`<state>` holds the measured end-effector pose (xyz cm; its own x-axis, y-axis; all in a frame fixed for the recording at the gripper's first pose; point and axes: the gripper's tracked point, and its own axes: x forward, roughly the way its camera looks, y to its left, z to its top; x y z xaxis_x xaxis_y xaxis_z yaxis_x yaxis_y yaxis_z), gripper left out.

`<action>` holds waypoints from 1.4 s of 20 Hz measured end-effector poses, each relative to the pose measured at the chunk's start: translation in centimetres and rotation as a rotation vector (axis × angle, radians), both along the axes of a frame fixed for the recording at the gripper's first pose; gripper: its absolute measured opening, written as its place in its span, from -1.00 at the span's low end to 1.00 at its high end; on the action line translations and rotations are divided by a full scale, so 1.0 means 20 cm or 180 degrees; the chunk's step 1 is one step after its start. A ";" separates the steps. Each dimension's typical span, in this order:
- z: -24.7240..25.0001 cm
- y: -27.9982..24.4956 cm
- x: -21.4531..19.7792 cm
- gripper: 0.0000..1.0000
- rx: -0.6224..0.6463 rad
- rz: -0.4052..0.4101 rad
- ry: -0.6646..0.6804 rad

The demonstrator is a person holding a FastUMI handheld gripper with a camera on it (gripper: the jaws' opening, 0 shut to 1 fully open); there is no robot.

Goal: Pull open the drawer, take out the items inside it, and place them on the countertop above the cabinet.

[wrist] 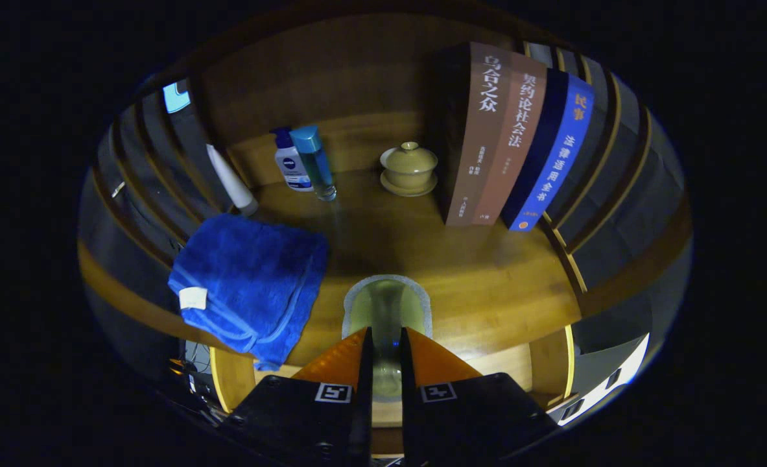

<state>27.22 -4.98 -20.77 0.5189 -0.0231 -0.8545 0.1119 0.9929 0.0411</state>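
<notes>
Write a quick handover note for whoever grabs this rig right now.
Gripper: fingers close together on a clear glass cup, held above the wooden countertop.
Already on the countertop: blue towel draped over the front edge, two bottles, white tube, lidded tea bowl, books.
Left: set the cup down, then check the drawer for more.

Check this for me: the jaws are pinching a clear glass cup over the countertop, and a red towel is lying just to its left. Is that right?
One detail is wrong: the towel is blue, not red, as the gripper view shows. The rest stands: the jaws of the gripper pinch the clear glass cup over the countertop, with the blue towel lying just to its left.
</notes>
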 end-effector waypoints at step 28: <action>0.04 0.08 0.07 0.98 0.0003 0.0121 -0.0348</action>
